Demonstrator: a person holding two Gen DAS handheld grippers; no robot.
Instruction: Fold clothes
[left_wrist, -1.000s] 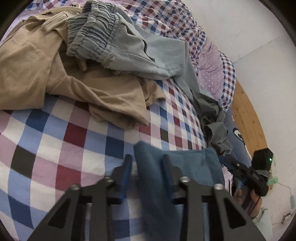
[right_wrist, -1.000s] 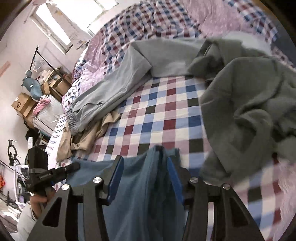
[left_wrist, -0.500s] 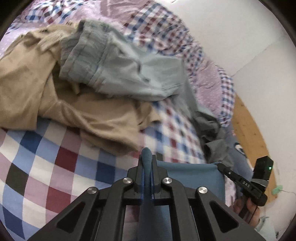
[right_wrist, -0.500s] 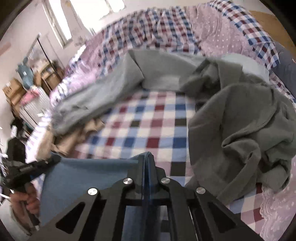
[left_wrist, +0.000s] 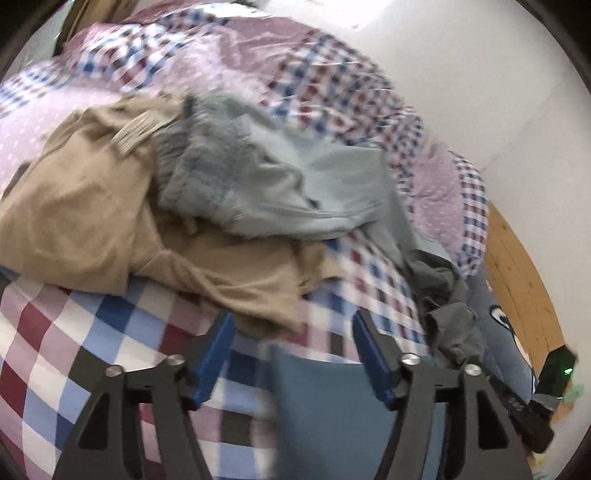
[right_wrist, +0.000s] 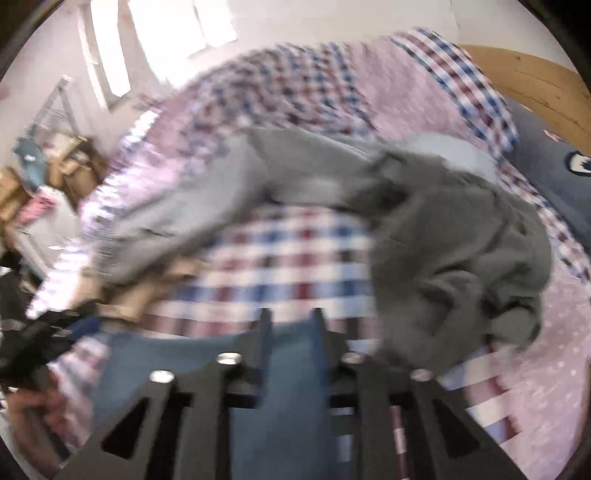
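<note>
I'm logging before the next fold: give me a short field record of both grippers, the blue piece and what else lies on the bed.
left gripper: open, blue pads wide apart
right gripper: open, narrower gap; view blurred
blue garment: flat on the checked bedspread, its edge between the left fingers, gripped by neither
tan garment: crumpled, beyond the left gripper
light grey trousers: lying on the tan garment
dark grey garment: bunched, right of the right gripper
</note>
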